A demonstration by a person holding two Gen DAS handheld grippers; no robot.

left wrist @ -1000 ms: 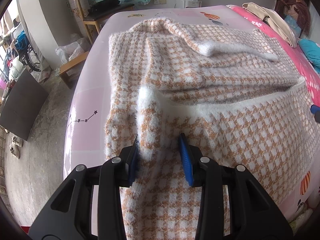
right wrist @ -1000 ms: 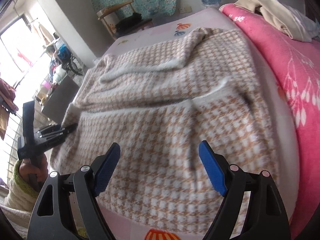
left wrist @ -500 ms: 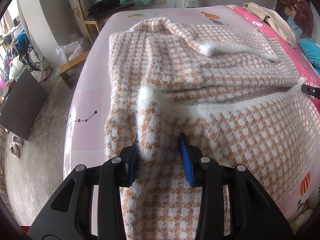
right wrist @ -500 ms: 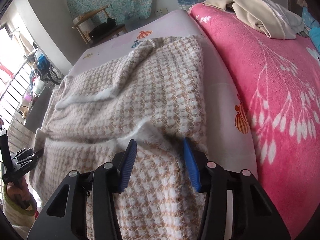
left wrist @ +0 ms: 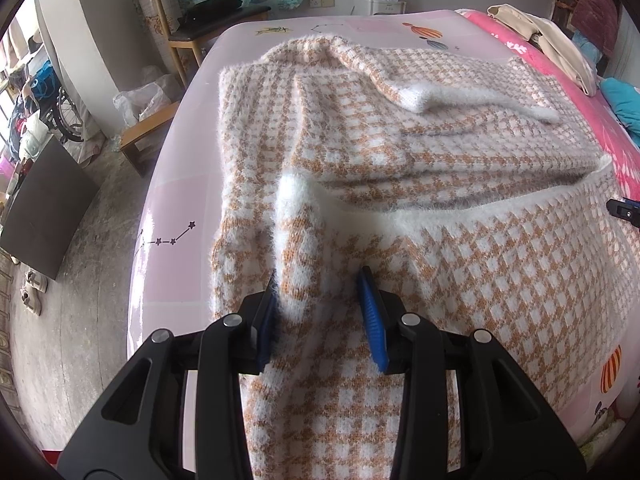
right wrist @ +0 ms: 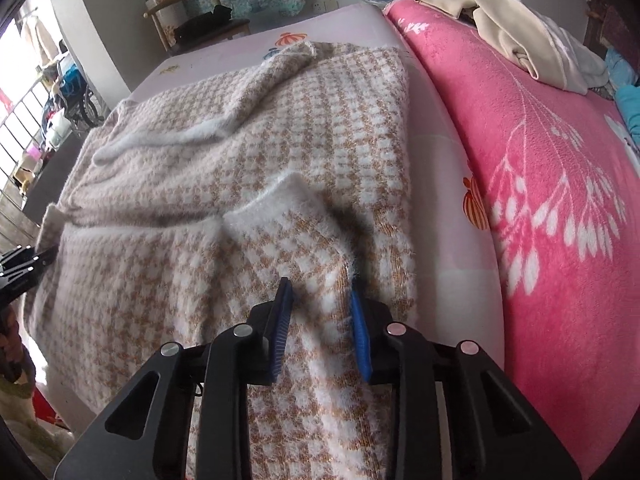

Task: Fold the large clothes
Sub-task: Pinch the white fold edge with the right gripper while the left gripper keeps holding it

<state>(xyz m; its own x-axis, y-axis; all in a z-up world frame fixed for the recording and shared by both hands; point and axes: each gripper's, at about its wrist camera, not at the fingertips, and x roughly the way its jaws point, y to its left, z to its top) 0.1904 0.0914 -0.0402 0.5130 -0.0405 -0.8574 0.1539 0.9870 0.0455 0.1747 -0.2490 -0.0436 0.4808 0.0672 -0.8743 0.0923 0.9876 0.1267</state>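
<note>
A large fuzzy sweater (left wrist: 400, 152) in an orange and white check lies spread on the pale pink bed (left wrist: 180, 208). Its near hem is folded back over the body, white edge showing. My left gripper (left wrist: 320, 304) is shut on the left corner of that folded hem. My right gripper (right wrist: 320, 308) is shut on the right corner of the sweater (right wrist: 248, 152), which bunches up between the blue pads. The right gripper's tip shows at the right edge of the left wrist view (left wrist: 624, 210). The left gripper shows at the left edge of the right wrist view (right wrist: 20, 268).
A bright pink blanket (right wrist: 540, 168) covers the bed's right side, with cream clothes (right wrist: 520, 28) piled on it. A wooden chair (left wrist: 200, 12) stands beyond the bed's far left corner. A dark board (left wrist: 44, 208) and shoes (left wrist: 32, 292) are on the floor at left.
My right gripper moved right to the sweater's right hem corner and closed on it. My left gripper stayed shut on the left corner, hardly moving.
</note>
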